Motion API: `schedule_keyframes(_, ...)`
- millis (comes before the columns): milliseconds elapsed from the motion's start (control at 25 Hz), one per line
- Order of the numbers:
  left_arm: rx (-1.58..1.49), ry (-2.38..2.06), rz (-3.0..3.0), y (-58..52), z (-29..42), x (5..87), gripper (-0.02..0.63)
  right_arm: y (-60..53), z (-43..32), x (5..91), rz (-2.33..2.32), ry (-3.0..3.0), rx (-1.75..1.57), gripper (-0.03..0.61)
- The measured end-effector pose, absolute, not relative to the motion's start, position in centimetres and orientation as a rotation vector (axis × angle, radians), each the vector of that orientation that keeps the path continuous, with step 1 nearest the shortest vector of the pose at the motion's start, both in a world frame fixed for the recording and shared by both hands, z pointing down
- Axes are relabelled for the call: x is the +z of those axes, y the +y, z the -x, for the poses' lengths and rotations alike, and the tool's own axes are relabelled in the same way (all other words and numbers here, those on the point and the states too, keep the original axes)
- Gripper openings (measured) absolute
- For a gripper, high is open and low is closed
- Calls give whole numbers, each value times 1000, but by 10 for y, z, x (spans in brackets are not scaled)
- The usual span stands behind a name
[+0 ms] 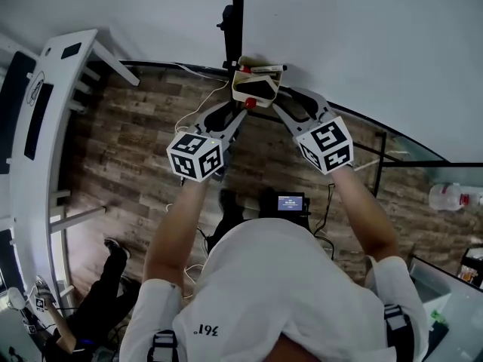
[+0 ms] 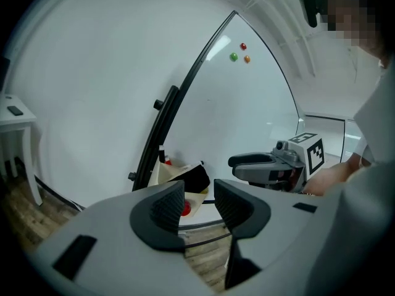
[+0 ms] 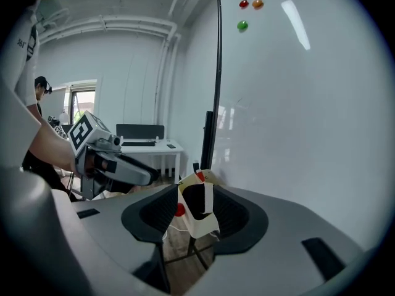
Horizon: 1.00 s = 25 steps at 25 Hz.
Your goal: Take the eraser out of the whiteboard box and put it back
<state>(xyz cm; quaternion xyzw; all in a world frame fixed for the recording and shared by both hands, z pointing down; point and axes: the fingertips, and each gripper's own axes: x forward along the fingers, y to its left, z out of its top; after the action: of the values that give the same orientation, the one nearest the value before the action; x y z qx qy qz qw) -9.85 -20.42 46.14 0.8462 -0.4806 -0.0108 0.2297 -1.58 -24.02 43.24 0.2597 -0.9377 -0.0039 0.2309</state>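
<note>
From my head view, both tongs reach up toward the whiteboard box (image 1: 256,86), a cream holder fixed to the whiteboard (image 1: 355,29) at the top centre of the frame. The left gripper (image 1: 232,116) comes in from the lower left of the box and the right gripper (image 1: 290,105) from the lower right, so their tips flank it closely; I cannot tell from here whether either one touches it.

In the left gripper view the jaws stand released with a clear gap and nothing between the pads. The box is beyond them, a little left of centre. The eraser (image 2: 197,177), a dark block, sits in the box's open mouth, and a red dot (image 2: 186,209) shows on the box front just past the left jaw.

In the right gripper view the jaws are spread too. The box shows in the gap between them at lower centre, but the pads are not clenched on it. Three magnets (image 3: 244,4), red, orange and green, dot the board at the top of that frame.

A pen or two (image 1: 264,68) lies across the top of the box, and the wooden floor (image 1: 136,127) spreads below it
</note>
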Motion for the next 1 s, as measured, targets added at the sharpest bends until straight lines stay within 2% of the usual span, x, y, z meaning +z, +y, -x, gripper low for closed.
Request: schedule_keyframes(1000,19,-1289,-2254,-239,106,498,150,-275,55,483,-664,-2444,-28,225)
